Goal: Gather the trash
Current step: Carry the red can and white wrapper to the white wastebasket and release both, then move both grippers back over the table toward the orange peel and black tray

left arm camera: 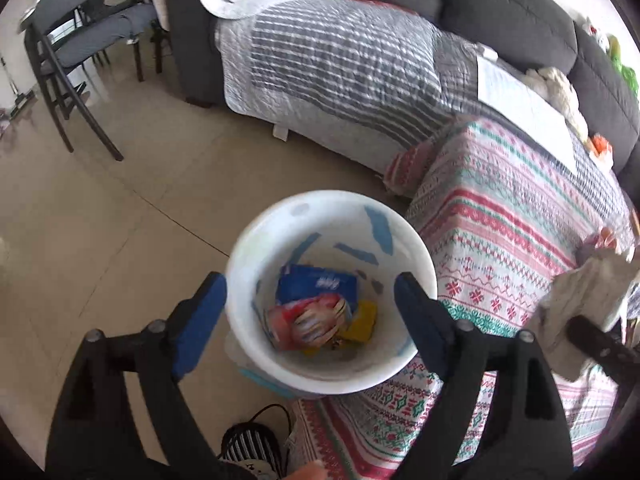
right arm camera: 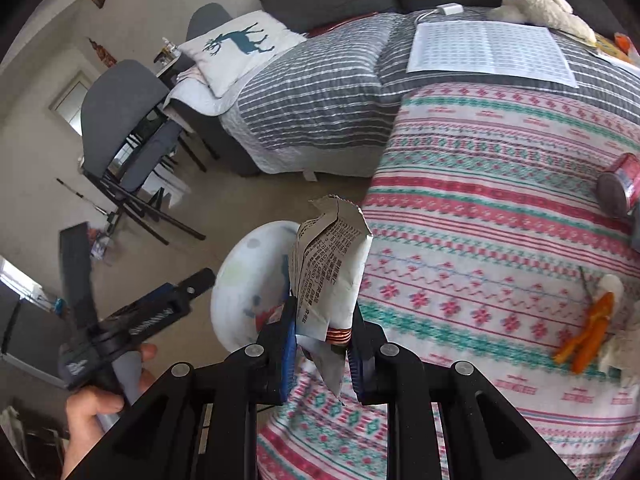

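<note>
— What is in the white bucket (left arm camera: 256, 248)?

— A blue packet (left arm camera: 316, 286), a red and white wrapper (left arm camera: 308, 320) and a yellow bit (left arm camera: 362, 322). They lie in a heap at the bottom.

— Where does the bucket stand?

— On the floor, upright, right beside the stripy red and green blanket.

— Any other trash?

— A crinkled white wrapper (right arm camera: 330, 276) with tiny black print. It stands up tall, pinched near its bottom end, just beside the bucket's rim.

Tiled floor (left arm camera: 100, 240): white bin (left arm camera: 256, 240) stands on it, against patterned bedspread (right arm camera: 500, 216). On bedspread: red can (right arm camera: 620, 188) lying sideways, orange peel (right arm camera: 588, 328), printed sheet (right arm camera: 488, 48).
</note>
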{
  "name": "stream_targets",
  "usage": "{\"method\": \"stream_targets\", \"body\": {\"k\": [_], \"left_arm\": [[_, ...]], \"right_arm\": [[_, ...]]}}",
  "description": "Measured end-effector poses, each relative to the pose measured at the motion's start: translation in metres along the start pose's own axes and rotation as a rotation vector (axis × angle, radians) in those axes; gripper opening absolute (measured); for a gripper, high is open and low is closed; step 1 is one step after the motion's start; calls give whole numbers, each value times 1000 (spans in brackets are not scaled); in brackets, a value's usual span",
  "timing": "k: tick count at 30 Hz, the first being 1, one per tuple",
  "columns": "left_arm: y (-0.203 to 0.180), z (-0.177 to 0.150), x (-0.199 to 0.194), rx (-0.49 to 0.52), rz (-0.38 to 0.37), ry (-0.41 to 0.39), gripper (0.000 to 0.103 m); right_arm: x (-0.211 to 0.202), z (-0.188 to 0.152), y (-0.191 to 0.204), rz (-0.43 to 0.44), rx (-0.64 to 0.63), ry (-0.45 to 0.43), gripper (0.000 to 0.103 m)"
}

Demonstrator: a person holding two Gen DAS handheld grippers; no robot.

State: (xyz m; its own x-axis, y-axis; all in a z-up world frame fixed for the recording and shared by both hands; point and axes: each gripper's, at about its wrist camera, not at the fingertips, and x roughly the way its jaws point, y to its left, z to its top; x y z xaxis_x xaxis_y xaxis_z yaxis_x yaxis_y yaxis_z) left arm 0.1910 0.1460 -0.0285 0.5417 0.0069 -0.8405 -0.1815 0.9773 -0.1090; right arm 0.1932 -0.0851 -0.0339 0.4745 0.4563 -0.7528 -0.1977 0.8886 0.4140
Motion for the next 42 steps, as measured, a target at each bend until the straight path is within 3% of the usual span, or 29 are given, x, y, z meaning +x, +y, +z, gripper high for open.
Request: {"method": "stream_targets", "body": {"k": [9,18,20,21,22,28,38,42], "left_arm": [[39,-12,-11,-21,119,44,99],[57,-22,-22,3,136,48,101],[58,-24,-24,9,136,49,101],[58,-25,-24,14,135,51,101],[59,-26,-26,17,135,53,101],[53,-31,-32,24,95,62,101],[-1,-36,-42,102,26,54,102],[-38,-40,-47,148,-39,60,102]], "right_arm": [[36,0,27,35,-23,28,23],[62,1,39,73,-10,40,26],[63,2,40,64,-11,44,36],[61,1,39,59,-8,45,52],[57,1,39,51,-7,38,64],[17,-3,24,-20,-38,-3,71],[-74,-13,-52,-156,-15,-84,75],[-115,-18,-92,-191,41,-132,77]]}}
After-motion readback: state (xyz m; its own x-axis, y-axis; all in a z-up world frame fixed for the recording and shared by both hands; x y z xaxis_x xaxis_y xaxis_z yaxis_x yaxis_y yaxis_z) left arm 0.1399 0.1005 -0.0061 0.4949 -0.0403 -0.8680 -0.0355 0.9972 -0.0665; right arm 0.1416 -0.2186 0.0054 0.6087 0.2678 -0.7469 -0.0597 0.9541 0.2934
